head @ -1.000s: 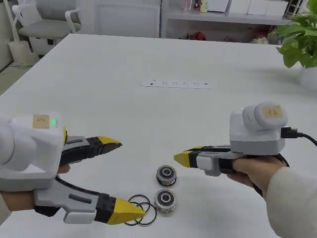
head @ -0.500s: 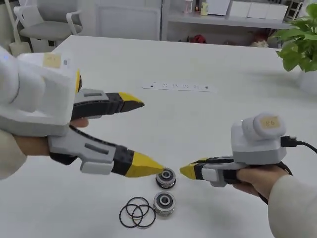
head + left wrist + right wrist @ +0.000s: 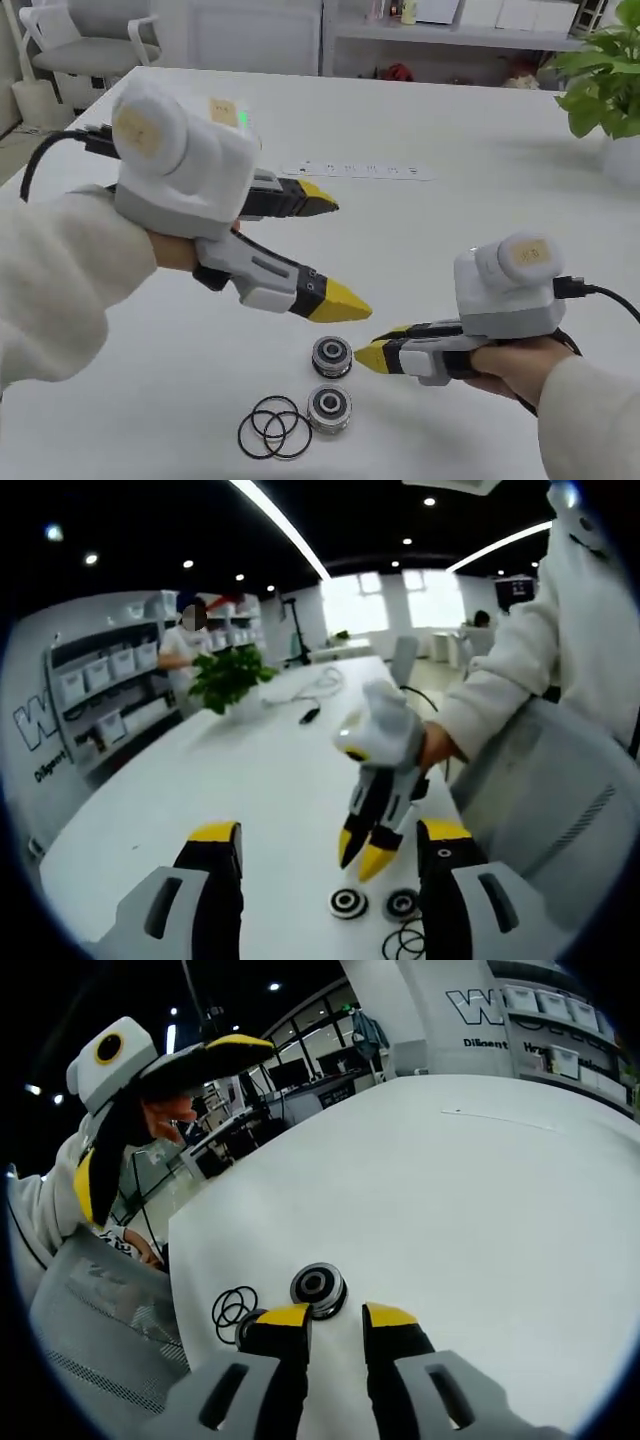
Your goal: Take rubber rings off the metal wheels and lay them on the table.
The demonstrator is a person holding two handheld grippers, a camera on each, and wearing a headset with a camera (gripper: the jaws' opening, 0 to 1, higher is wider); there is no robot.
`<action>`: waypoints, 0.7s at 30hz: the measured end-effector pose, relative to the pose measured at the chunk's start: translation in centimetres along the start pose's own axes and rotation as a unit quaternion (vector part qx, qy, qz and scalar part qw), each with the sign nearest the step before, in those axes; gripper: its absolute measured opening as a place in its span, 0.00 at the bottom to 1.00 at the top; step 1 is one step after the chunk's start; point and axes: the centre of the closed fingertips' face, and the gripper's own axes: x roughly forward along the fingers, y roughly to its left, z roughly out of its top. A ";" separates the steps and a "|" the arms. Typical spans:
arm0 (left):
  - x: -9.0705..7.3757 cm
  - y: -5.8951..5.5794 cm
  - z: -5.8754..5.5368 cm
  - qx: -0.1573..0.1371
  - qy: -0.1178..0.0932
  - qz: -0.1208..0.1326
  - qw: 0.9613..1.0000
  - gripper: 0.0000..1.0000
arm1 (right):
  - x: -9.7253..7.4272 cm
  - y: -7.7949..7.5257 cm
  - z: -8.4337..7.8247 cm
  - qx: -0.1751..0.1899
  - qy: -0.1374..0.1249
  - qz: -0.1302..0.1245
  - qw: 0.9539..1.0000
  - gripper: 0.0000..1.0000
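Several thin black rubber rings (image 3: 275, 428) lie flat and overlapping in a loose cluster on the smooth white table (image 3: 450, 230), touching the near wheel (image 3: 329, 408). Just beyond it stands the far wheel (image 3: 332, 356). Both are small round discs with a silvery centre and a dark outer band; whether that band is a ring I cannot tell.

The right gripper (image 3: 372, 357) hangs low beside the far wheel, its yellow tips only slightly parted and gripping nothing. In its own view that wheel (image 3: 318, 1288) sits just ahead of the jaws, with the rings (image 3: 233, 1308) off to the left.

The left gripper (image 3: 335, 255) is raised above the wheels with its jaws spread wide and nothing between them. Its view looks down on both wheels and on the right gripper (image 3: 358, 855).

Half a second ago the left gripper's lower tip was almost at the far wheel; it has since lifted away. Wheels and rings lie as before.

Farther off are a flat white power strip (image 3: 360, 171) and a leafy green plant (image 3: 600, 80).
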 end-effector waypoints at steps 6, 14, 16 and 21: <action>1.4 -0.6 -3.2 -0.015 0.016 0.001 1.000 0.71 | 0.5 0.6 -0.7 -0.013 0.013 0.012 1.000 0.21; 1.8 0.7 -6.7 -0.024 0.031 0.044 0.998 0.62 | 0.9 1.0 -0.8 -0.045 0.011 0.017 0.999 0.25; 2.0 0.6 -7.0 -0.026 0.032 0.042 0.998 0.56 | 1.0 1.0 -0.8 -0.050 0.010 0.017 0.999 0.25; 2.9 0.3 -8.5 0.003 0.053 0.045 0.998 0.48 | 1.2 1.1 -0.9 -0.052 0.010 0.022 0.998 0.27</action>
